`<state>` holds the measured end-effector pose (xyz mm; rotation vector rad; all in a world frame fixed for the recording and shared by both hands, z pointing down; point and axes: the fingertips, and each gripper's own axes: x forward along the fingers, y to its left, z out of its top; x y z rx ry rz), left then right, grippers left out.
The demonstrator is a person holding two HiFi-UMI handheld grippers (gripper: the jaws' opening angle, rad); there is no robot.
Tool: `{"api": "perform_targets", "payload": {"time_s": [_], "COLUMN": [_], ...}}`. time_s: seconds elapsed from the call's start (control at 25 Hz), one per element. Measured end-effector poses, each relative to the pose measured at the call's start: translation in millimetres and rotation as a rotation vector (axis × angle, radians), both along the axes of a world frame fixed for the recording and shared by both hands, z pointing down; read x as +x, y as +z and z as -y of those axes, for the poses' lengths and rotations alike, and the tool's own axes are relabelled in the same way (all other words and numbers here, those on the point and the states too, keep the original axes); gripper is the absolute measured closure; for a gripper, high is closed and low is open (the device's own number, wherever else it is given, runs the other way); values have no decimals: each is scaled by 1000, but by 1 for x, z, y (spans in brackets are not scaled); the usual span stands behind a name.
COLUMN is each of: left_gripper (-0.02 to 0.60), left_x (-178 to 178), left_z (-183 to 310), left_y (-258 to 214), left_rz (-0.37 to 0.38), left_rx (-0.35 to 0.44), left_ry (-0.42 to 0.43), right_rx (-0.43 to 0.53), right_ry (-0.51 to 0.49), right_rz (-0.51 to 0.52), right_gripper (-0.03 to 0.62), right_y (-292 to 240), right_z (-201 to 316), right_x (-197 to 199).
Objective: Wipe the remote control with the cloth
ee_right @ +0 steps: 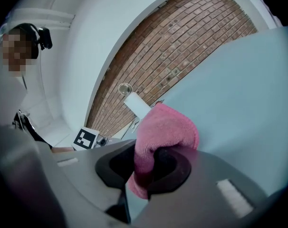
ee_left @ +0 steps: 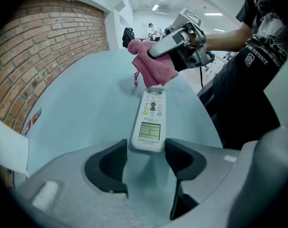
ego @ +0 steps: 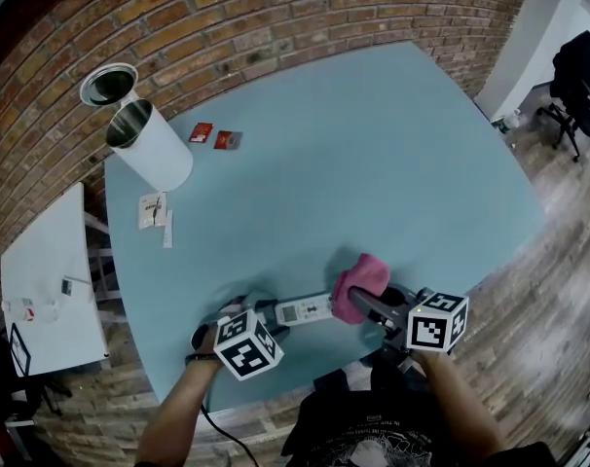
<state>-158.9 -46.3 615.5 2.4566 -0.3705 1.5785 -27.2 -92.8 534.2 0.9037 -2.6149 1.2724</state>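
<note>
A white remote control (ego: pixel 305 309) (ee_left: pixel 151 120) lies flat on the pale blue table (ego: pixel 373 163), near its front edge. Its screen end sits between the tips of my left gripper (ego: pixel 266 313) (ee_left: pixel 146 151), whose jaws stand open with a thin gap on each side. My right gripper (ego: pixel 365 305) (ee_right: pixel 151 167) is shut on a bunched pink cloth (ego: pixel 361 282) (ee_right: pixel 168 127). In the left gripper view the cloth (ee_left: pixel 151 63) hangs just over the remote's far end, and I cannot tell whether it touches.
A white cylindrical bin (ego: pixel 151 146) lies tipped at the back left, its round lid (ego: pixel 108 84) beside it. Two small red packets (ego: pixel 213 136) and paper slips (ego: pixel 155 210) lie near it. A white side table (ego: pixel 42 280) stands left, a brick wall (ego: pixel 227 17) behind.
</note>
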Motion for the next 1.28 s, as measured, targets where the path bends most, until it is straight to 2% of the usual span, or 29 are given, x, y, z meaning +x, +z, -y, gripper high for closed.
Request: {"api": "perform_targets", "payload": {"time_s": [0.2,0.28,0.32,0.44,0.48,0.52,0.56,0.72,0.84,1.08,1.28], "left_gripper": [328,331,359,371,399,475,578,583,583,584,586], "left_x": [-16,-17,-15,-4,-2,-1,1,25,45,77,97], "left_z": [-2,-6,-7,-11,-11,-10,-10,-19,-30,-48,-68], "left_y": [-8,-18,-25,-44,-50,-57,-63,-85,-98,-136,-154], "left_rz": [-16,-59,-89,-157,-170,-183,-200,-304,-353,-439,-474], "left_rx": [57,76,85,138,173,213,250,325,374,502,536], "left_ry": [-118,-204,-248,-350,-388,-438,-491,-668,-775,-952,-1061], "right_rx": [47,72,93,179,204,226,247,314,354,435,481], "right_ry": [-22,-35,-41,-78,-98,-120,-142,-203,-233,-289,-303], "right_rz": [-11,-13,-25,-88,-104,-115,-124,-147,-180,-220,-205], "right_gripper": [531,531,531,531,531,531,531,531,531,531,533], "right_y": [-13,-19,-22,-33,-37,-41,-45,-58,-64,-78,-93], "right_z": [-13,-16,-17,-23,-26,-28,-30,-42,-56,-81,-106], "right_x": [-7,-8,-8,-9,-11,-13,-15,-15,-8,4,13]}}
